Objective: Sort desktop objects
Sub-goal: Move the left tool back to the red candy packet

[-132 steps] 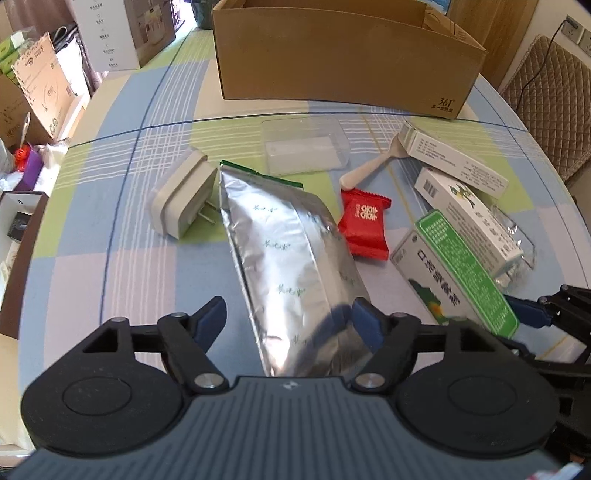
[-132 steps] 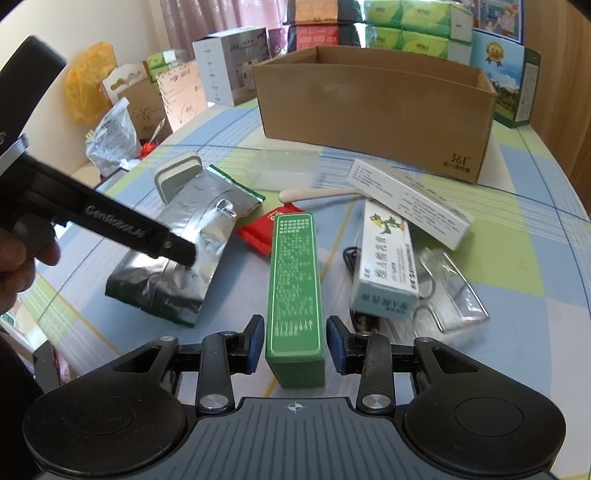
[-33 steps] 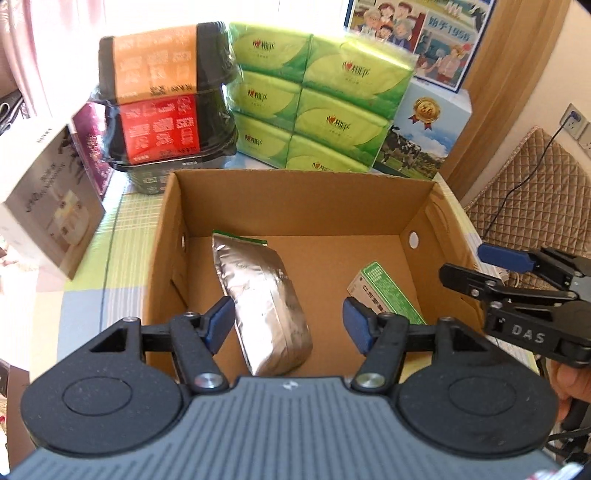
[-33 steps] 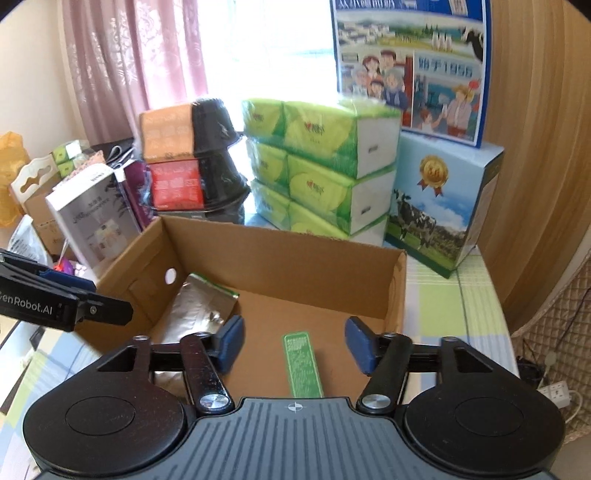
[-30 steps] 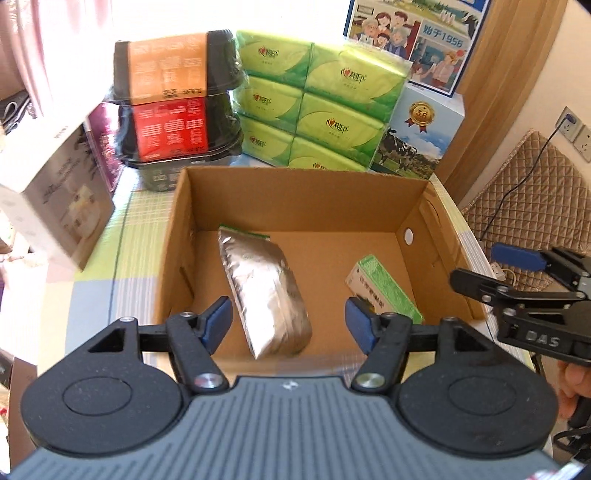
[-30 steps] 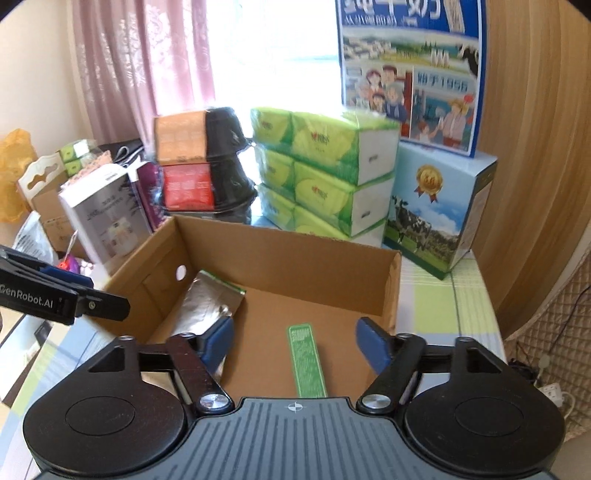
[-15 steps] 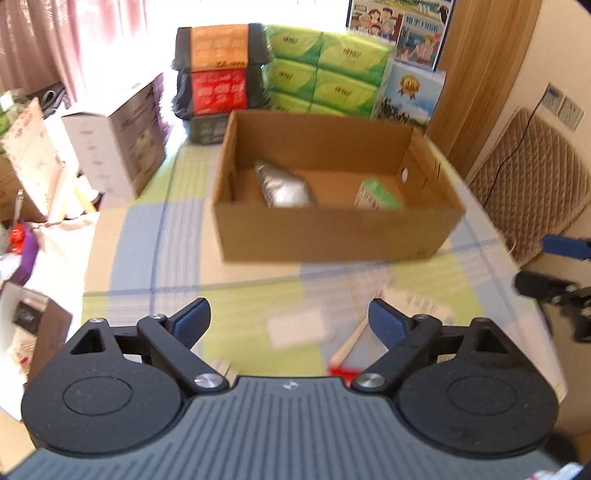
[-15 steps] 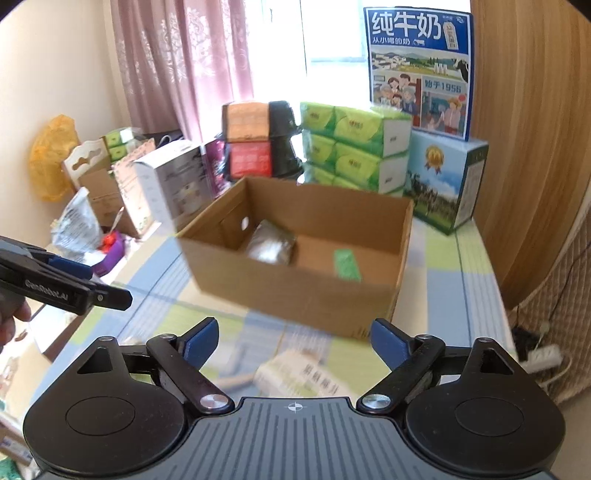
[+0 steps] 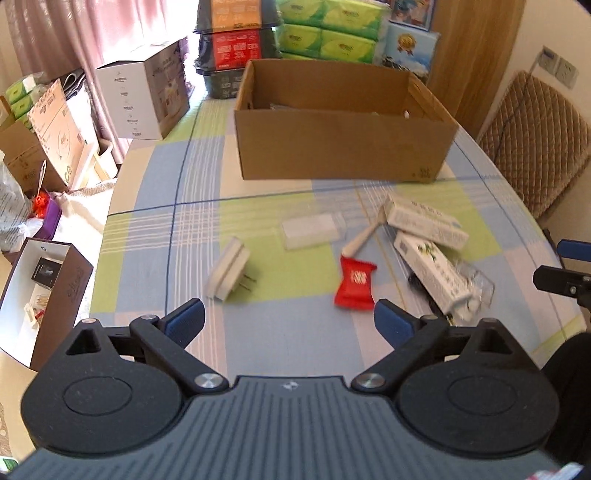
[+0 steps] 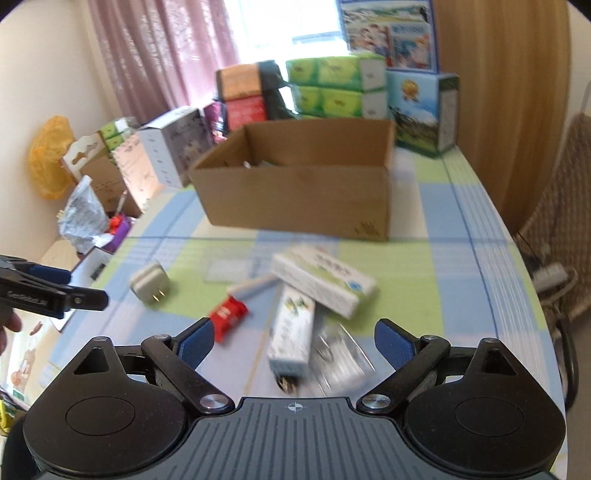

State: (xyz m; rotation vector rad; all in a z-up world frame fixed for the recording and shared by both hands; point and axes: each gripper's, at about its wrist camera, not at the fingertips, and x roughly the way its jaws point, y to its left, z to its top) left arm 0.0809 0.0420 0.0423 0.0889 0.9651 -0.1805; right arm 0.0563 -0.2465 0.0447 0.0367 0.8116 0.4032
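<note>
Two grippers are held above the checked tablecloth (image 9: 155,206), both with jaws spread wide and empty: the left gripper (image 9: 289,323) and the right gripper (image 10: 294,341). The cardboard box (image 9: 341,147) stands at the far end of the table and serves as reference; its contents are largely hidden behind its front wall. In front of the box lie the loose items: a clear plastic case (image 9: 312,230) nearest the box, a white plug adapter (image 9: 227,273) off to its left front, a red sachet (image 9: 354,282) further forward, and a white spoon (image 9: 364,236) between the sachet and the box. To the right front of the box, two white cartons (image 9: 424,221) (image 9: 434,275) lie close together, the nearer one over a clear, blurred item I cannot identify. Behind the box are stacked green tissue packs (image 9: 332,26) and bowl containers (image 9: 236,40); to its left stands a white carton (image 9: 147,94).
</note>
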